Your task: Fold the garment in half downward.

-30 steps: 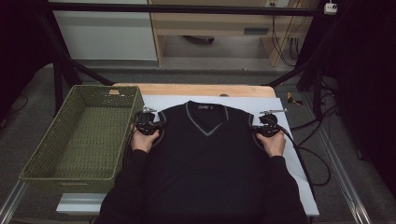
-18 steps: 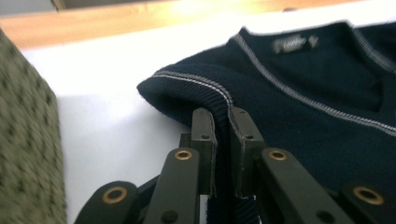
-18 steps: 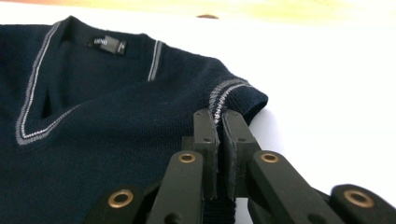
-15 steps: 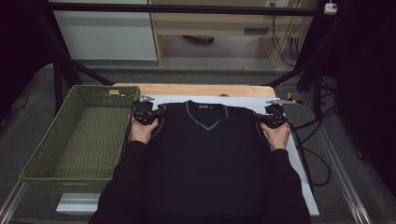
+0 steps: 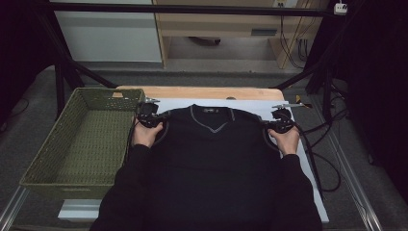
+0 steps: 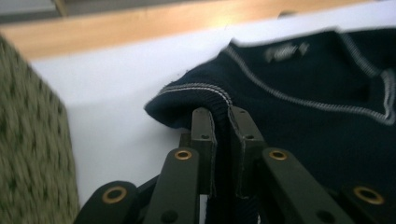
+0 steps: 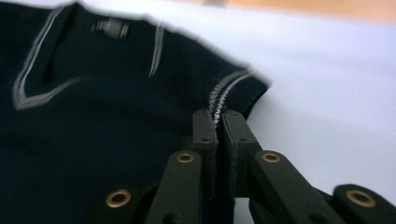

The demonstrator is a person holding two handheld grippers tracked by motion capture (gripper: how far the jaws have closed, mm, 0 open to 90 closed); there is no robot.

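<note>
A dark navy V-neck knit vest with grey trim lies spread on the white table sheet, collar pointing away from me. My left gripper is shut on the vest's left shoulder at the armhole edge; the left gripper view shows the ribbed edge pinched between its jaws. At the opposite shoulder my right gripper is shut on the striped armhole trim. The collar label appears in the right gripper view. My sleeves cover the vest's lower corners.
A green woven basket stands along the table's left side, close to my left gripper. A wooden table edge runs behind the sheet. Cables trail off to the right of the table.
Both grippers have moved away from me toward the back of the table, pulling the vest's shoulders with them. The vest now lies farther up the sheet.
</note>
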